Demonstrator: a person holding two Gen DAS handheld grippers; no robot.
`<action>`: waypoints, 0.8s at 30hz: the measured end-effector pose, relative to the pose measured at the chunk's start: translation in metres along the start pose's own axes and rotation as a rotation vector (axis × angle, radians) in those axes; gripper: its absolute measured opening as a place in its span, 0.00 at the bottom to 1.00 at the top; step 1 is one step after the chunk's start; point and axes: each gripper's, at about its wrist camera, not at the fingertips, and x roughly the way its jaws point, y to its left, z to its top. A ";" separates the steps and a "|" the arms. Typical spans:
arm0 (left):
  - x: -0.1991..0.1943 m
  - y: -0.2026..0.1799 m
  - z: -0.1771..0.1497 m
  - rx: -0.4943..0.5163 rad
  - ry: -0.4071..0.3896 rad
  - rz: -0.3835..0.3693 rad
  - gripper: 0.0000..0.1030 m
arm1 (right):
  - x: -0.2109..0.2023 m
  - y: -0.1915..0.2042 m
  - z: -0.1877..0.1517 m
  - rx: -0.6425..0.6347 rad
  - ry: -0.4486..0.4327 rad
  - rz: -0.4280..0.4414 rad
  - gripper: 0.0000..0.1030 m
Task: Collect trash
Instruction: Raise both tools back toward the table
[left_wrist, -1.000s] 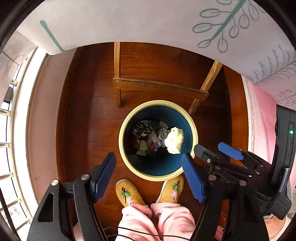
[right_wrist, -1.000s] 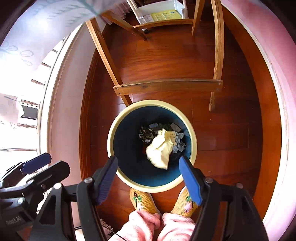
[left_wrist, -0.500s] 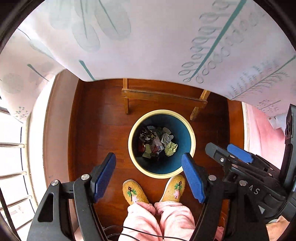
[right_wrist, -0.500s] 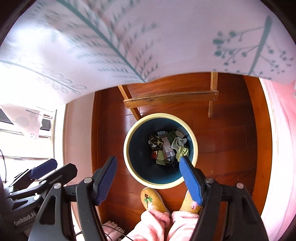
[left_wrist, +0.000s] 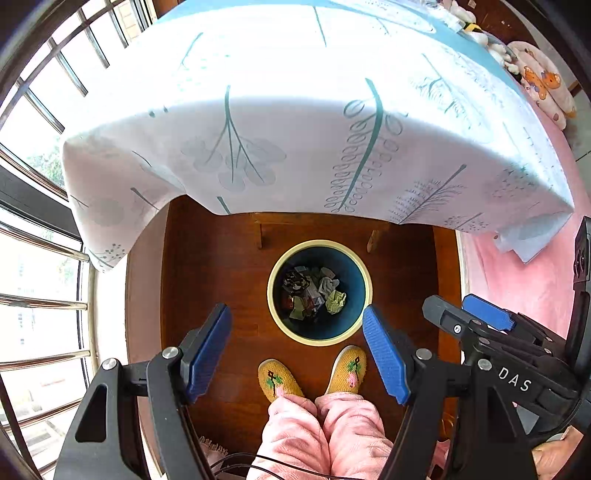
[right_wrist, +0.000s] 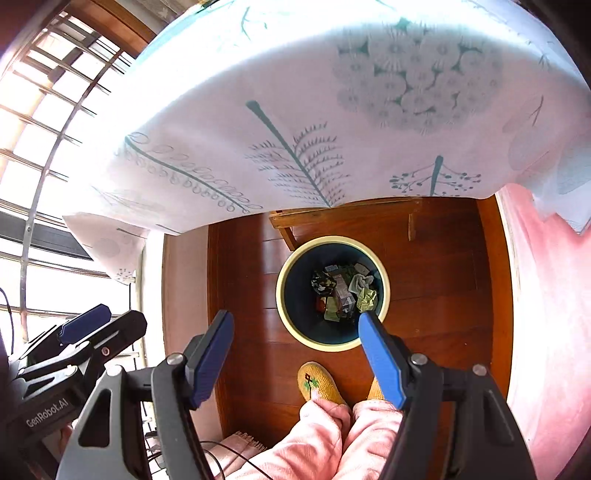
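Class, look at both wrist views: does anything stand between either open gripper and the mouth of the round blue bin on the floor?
Nothing visible does. The left gripper and right gripper hang open and empty above the cream-rimmed blue bin, whose mouth is uncovered. The leaf-printed white tablecloth overhangs beyond it, not over it.

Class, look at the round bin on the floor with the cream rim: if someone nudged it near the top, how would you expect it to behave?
The bin looks deep, with trash only at the bottom, so it is probably light and may tip. It stands on polished wooden floor, so a low push would likely slide it. Being round, it could roll once over.
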 end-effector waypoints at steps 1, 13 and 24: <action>-0.009 0.000 0.001 0.006 -0.011 -0.002 0.70 | -0.008 0.003 0.000 0.002 -0.004 0.005 0.68; -0.109 -0.004 0.012 0.095 -0.161 -0.032 0.70 | -0.084 0.040 -0.002 -0.006 -0.068 0.064 0.68; -0.170 -0.005 0.051 0.147 -0.315 -0.070 0.70 | -0.162 0.070 0.022 -0.037 -0.265 0.014 0.68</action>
